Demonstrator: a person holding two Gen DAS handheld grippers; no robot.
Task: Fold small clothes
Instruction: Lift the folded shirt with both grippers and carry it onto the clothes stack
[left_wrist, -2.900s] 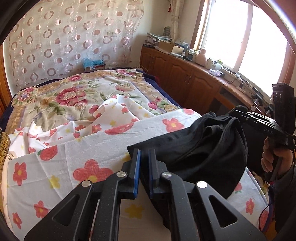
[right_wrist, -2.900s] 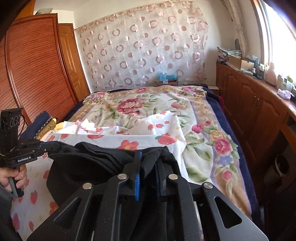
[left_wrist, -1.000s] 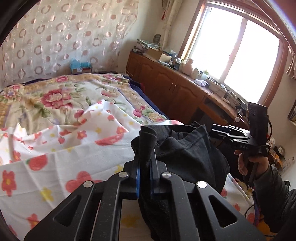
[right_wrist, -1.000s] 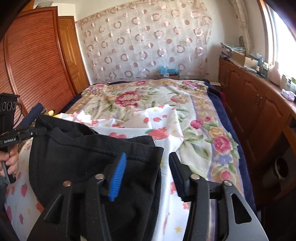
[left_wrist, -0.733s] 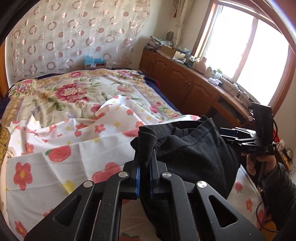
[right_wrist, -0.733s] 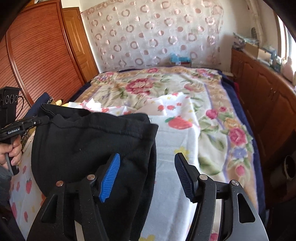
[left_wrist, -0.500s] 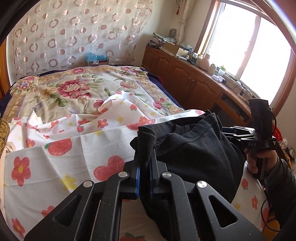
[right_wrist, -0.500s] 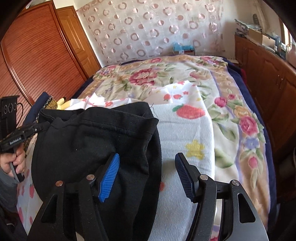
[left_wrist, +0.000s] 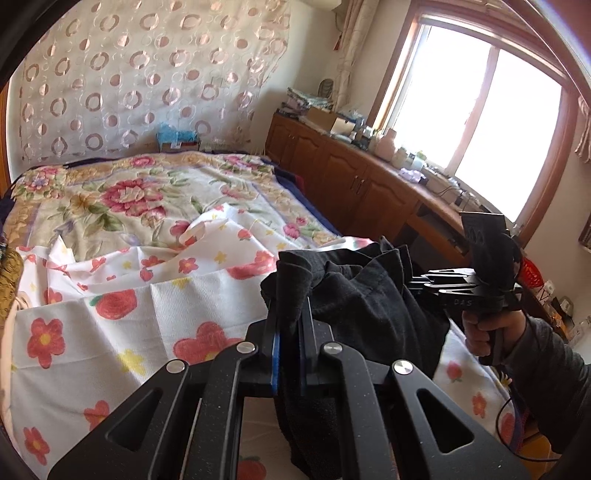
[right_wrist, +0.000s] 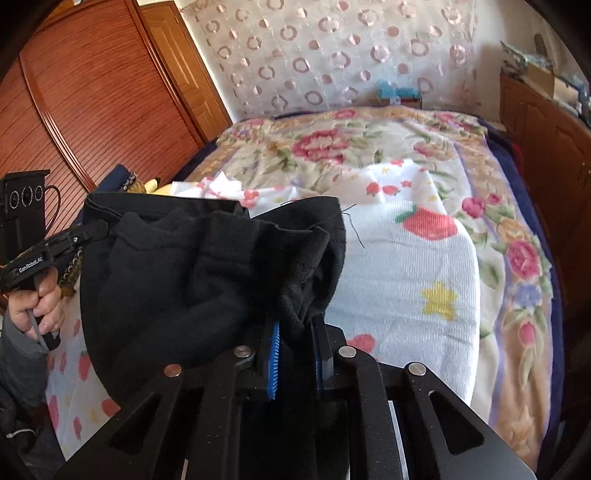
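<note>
Since half a second ago the right tongs (right_wrist: 293, 345) have gone from spread wide beside the cloth to nearly together; their jaws are closing with a bunched fold of the black garment (right_wrist: 192, 273) between them, and the blue pads press on it. Left tongs (left_wrist: 290, 341) are clenched on the opposite corner of that garment (left_wrist: 369, 306), as before.

Garment position: held above the near end of the bed, over the white flowered sheet (right_wrist: 410, 266). Its upper edge runs crosswise between the two tongs, sagging at mid-span; the body hangs down toward the sheet, so the long axis lies side to side across the bed.

Beyond the sheet lies a floral bedspread (left_wrist: 122, 199). Farther off, a ring-patterned curtain (left_wrist: 147, 74) covers the end wall; wooden cabinets (left_wrist: 332, 166) stand under the window.
</note>
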